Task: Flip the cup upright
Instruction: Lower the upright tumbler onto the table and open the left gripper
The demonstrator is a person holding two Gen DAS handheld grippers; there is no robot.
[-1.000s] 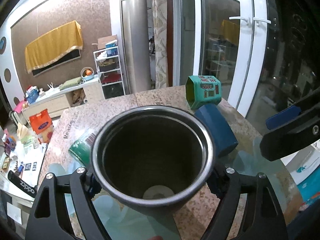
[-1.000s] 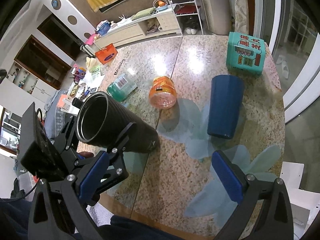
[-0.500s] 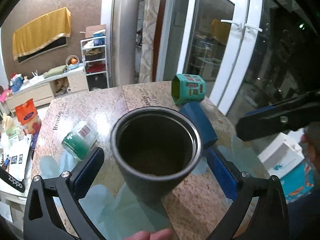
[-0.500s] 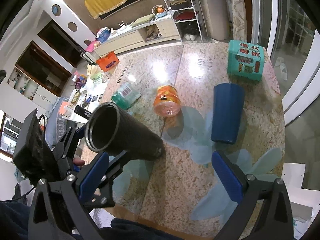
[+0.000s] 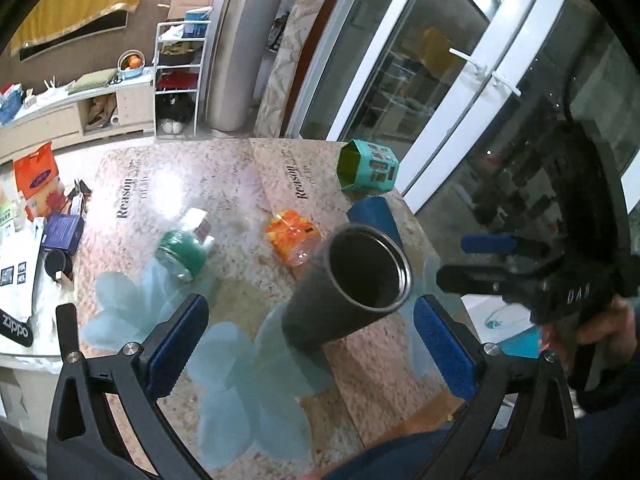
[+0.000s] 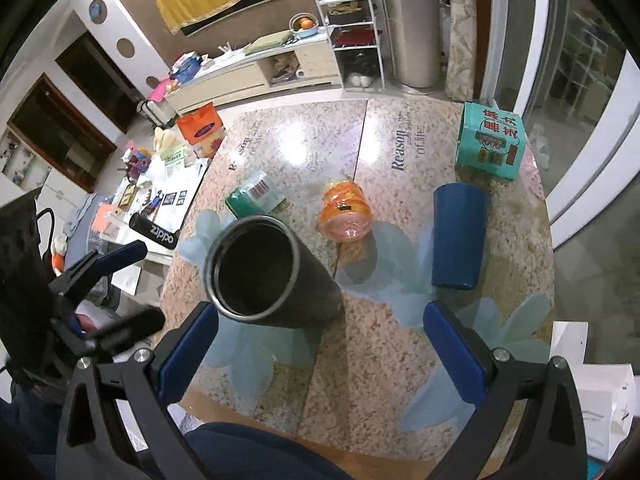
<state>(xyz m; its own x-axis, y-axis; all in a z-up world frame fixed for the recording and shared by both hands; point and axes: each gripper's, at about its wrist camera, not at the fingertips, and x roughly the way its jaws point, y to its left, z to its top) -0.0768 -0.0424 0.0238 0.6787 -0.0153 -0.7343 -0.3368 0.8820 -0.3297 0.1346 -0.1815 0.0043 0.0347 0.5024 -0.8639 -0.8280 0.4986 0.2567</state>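
A black steel-rimmed cup (image 5: pixel 344 292) stands upright on the marble table (image 5: pixel 240 184), mouth up, free of both grippers; it also shows in the right wrist view (image 6: pixel 268 276). My left gripper (image 5: pixel 312 344) is open and empty, pulled back above the cup. My right gripper (image 6: pixel 324 348) is open and empty, above the table's near edge. It shows in the left wrist view (image 5: pixel 476 260) to the right of the cup. The left gripper shows at the left of the right wrist view (image 6: pixel 132 284).
A blue cup (image 6: pixel 458 236) stands mouth down at the right. An orange jar (image 6: pixel 346 212) and a green bottle (image 6: pixel 254 198) lie on their sides mid-table. A teal box (image 6: pixel 490 142) sits far right. A side table with papers (image 6: pixel 160 216) is left.
My left gripper has opened, let go of the black cup and drawn back and up. The cup went from tilted in the jaws to standing upright on the table.
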